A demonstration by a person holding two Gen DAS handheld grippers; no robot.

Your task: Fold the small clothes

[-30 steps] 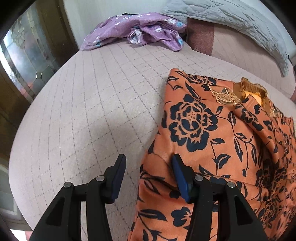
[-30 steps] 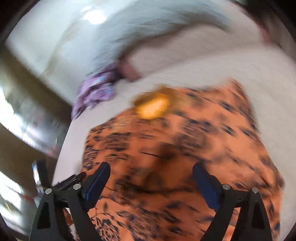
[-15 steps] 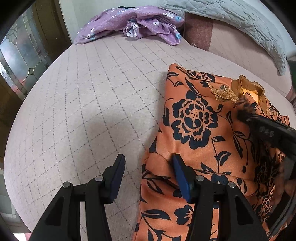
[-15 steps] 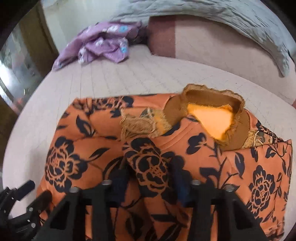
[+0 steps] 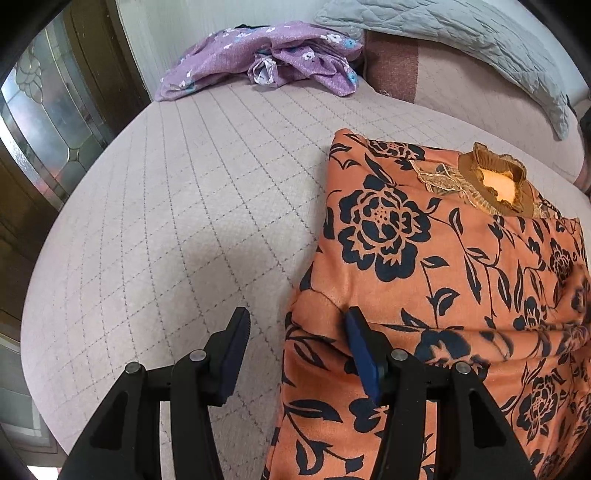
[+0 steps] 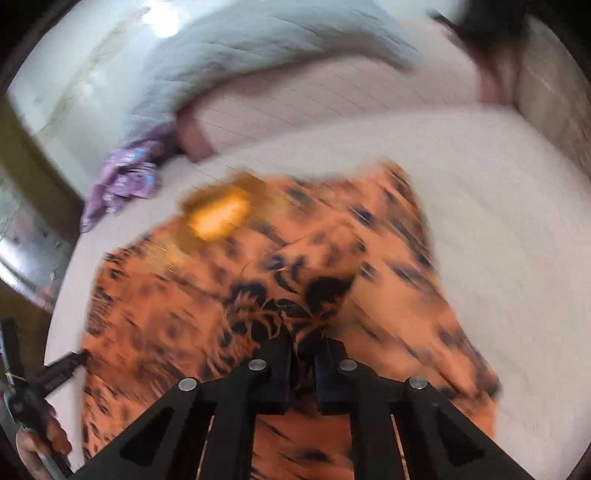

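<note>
From your left wrist camera, the orange floral garment [image 5: 424,266] lies on the quilted bed cover [image 5: 177,221], its brown collar [image 5: 495,181] toward the far side. Your left gripper [image 5: 295,347] hangs over the garment's near left edge with its jaws spread; the right-hand finger [image 5: 364,354] sits over the fabric, the other over bare cover, and neither pinches anything. A purple flowered garment [image 5: 266,59] lies crumpled at the far end, well apart, with a grey quilt [image 5: 461,33] beside it.

From your right wrist camera, badly blurred, your right gripper [image 6: 303,354] has just been closing and its jaws are now pinched on a bunched fold of the orange floral garment [image 6: 388,314]. The left gripper [image 6: 62,369] shows at the garment's left edge.
</note>
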